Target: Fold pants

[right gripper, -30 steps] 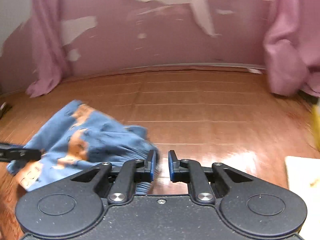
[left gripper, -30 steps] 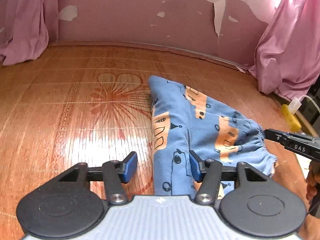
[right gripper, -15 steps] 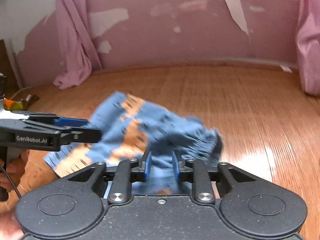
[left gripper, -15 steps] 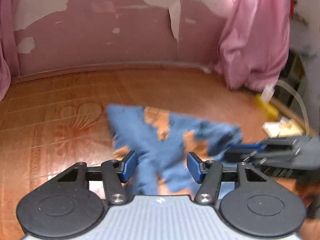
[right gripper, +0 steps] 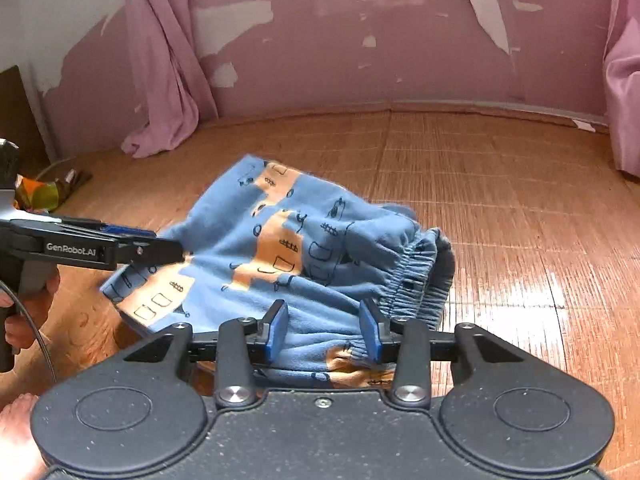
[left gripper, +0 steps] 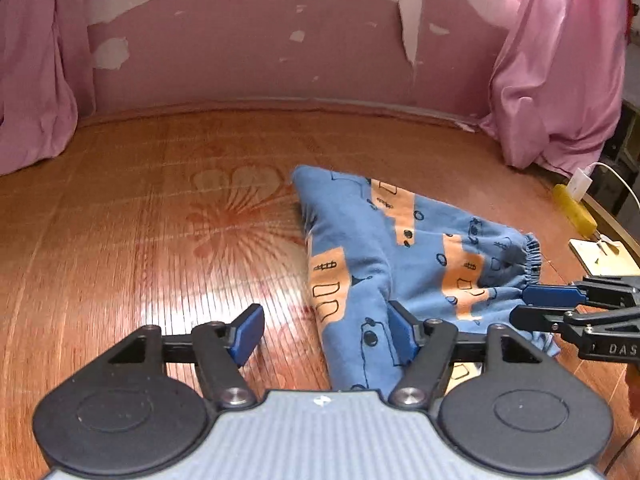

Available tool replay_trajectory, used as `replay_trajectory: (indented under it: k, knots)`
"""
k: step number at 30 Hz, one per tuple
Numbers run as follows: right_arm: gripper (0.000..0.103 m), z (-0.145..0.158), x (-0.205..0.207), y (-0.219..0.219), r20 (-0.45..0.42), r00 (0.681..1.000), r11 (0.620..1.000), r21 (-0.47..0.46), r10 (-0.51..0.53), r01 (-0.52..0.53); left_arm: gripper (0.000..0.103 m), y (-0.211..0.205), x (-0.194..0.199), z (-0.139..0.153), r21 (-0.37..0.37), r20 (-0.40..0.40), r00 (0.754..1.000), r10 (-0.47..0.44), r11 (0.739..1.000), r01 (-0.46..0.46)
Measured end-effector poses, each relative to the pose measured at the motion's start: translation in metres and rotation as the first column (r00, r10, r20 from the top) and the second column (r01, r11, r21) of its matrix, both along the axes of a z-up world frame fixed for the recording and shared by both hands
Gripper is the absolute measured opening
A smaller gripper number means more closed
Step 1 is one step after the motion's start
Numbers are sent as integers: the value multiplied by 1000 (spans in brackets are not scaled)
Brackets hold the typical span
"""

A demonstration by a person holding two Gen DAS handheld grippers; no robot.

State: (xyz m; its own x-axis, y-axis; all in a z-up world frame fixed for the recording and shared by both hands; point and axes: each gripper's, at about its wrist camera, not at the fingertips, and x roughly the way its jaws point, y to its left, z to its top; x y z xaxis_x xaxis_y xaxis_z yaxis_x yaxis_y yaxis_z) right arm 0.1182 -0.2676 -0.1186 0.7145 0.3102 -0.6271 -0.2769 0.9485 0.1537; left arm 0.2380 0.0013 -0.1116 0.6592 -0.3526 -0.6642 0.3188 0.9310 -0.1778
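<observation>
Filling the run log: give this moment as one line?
stage: refolding | pants: bunched on bamboo mat | left gripper: jaws open | right gripper: jaws open, at waistband

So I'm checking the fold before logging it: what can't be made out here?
- Left wrist view: the pants near hem, hidden behind the left gripper body.
- Right wrist view: the waistband's near part, covered by the right gripper.
- Either view: how many layers are stacked.

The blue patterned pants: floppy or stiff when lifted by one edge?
Probably floppy: the blue patterned pants lie in soft wrinkles and bunch at the gathered waistband. They look like thin knit, so likely light. On the glossy wooden floor they would likely slide when pushed.
</observation>
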Motion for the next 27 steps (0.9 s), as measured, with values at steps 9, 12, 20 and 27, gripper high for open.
replay_trajectory:
  k: [9,12,20,27]
  knots:
    - [58,18,-15,-7,35,998,998,49,-44,42,83,5,-9,18,16,-13,1000,11,1000,-10]
    - [59,9,-12,-6,-19,998,998,24,-54,54,83,2,-13,14,60,-22,1000,12,998,-10]
    - [90,21,-12,-25,-15,996,991,99,-83,85,94,7,-19,17,62,-58,998,20,998,-16]
    - [102,40,17,-55,8,999,985,168,-34,32,103,-1,-10,43,88,-33,997,-77,993,79]
